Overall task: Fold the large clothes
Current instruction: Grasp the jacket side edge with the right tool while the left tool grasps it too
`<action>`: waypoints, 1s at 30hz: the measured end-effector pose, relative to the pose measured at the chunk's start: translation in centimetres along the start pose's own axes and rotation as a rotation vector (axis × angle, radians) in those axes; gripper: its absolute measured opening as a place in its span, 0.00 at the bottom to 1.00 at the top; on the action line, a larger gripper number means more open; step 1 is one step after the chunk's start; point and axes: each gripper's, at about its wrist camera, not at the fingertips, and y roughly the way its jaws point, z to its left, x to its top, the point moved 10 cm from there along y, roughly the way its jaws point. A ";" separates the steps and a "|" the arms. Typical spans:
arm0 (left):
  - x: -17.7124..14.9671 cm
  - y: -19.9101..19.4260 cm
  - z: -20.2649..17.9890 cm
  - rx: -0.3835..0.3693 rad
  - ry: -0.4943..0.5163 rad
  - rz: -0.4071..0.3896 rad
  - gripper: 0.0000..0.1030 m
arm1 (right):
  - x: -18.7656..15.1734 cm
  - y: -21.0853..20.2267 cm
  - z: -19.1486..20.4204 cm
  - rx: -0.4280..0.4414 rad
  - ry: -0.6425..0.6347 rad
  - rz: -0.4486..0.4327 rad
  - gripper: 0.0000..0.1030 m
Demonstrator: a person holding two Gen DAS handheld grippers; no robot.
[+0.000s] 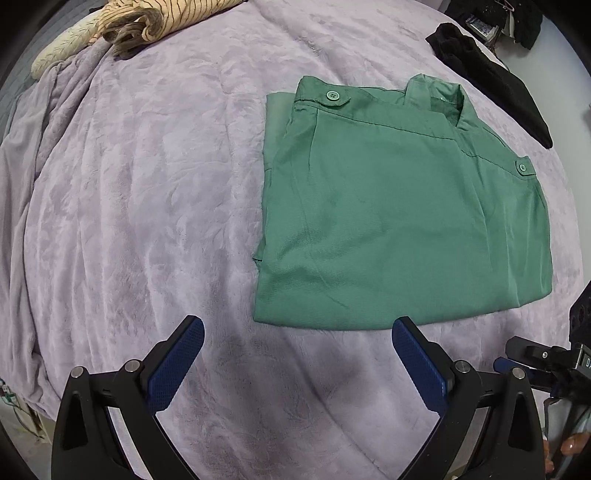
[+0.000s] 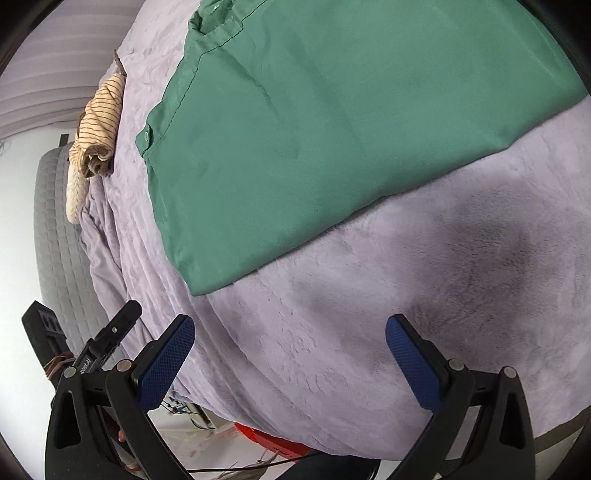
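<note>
In the left wrist view, a striped cloth (image 1: 147, 18) lay bunched at the far left corner of the bed, well apart from everything else; the lilac blanket (image 1: 147, 184) spread wide and bare across the left and middle; the left gripper (image 1: 297, 332) hung above that blanket with its fingers spread wide and nothing between them. The left blue pad (image 1: 177, 365) stood over plain blanket; the right blue pad (image 1: 417, 365) had its tip just at the near hem of the green shirt (image 1: 399, 214), though whether it touched the cloth could not be told. The shirt lay flat and folded, ahead of the fingers and to their right, collar and two buttoned tabs at its far side; beyond it, at the far right, a black cloth (image 1: 491, 74) lay on the blanket, apart from the shirt; part of the other tool showed at the right edge.

In the right wrist view, the striped cloth (image 2: 99, 122) sat at the left by the bed's edge; the shirt (image 2: 332, 129) filled the upper middle and right, its near corner ahead of the left finger; the right gripper (image 2: 290, 332) was likewise spread and empty, both pads over bare blanket (image 2: 369, 314), clear of the shirt's hem.
</note>
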 end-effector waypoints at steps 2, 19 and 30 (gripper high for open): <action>0.1 0.6 0.2 0.001 -0.002 0.003 0.99 | 0.3 0.7 0.4 0.030 0.009 -0.003 1.00; 1.6 5.5 3.9 -0.207 -0.197 -0.003 0.99 | 2.7 7.8 5.6 0.356 0.048 -0.020 1.00; 3.4 8.4 2.9 -0.461 -0.303 0.068 0.99 | 5.1 9.7 8.9 0.517 0.176 -0.001 0.07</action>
